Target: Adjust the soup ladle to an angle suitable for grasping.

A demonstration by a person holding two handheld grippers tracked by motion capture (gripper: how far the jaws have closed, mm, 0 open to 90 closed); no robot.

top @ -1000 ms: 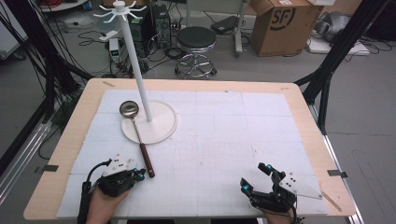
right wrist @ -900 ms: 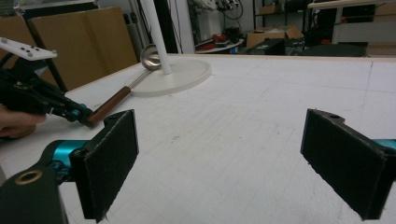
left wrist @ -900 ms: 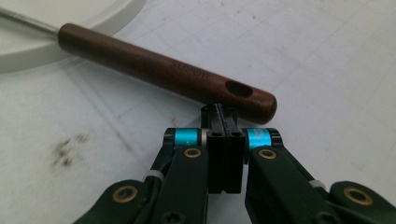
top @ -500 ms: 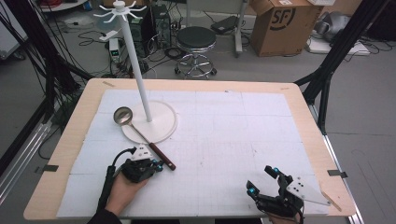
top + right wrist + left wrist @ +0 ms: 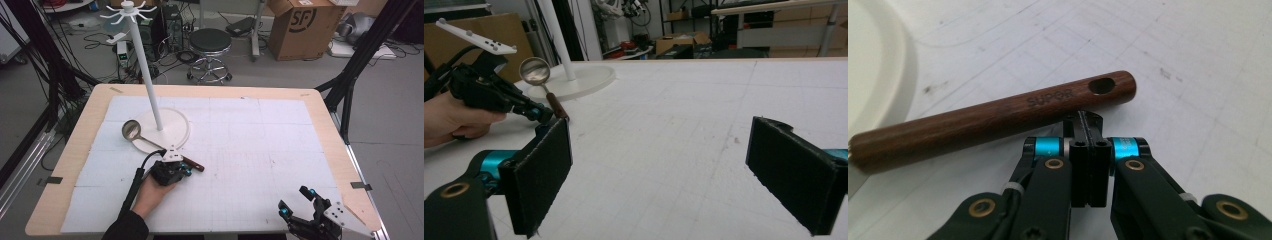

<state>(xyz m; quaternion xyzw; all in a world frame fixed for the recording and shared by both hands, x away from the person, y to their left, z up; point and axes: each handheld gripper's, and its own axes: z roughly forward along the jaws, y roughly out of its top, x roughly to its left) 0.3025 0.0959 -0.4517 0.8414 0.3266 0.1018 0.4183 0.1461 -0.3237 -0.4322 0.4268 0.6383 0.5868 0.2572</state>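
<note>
Beside the white stand, a ladle lies on the bench, bowl on the stand's base, wooden handle crosswise just ahead of the left tool, whose jaws are together. It has advanced toward the handle. The right tool, jaws apart, waits well away.

Lighting: even, diffuse and fairly bright; you are working under soft overhead light that is throwing only faint shadows on the white gridded table mat.

Glare: the round polished metal ladle bowl is catching a small highlight.

Focus: in the left gripper view the dark wooden ladle handle is showing sharp, its lettering legible. In the right gripper view the black padded jaws are blurring softly, and the room behind is hazing.

Distortion: the high view is bowing slightly at its edges.
</note>
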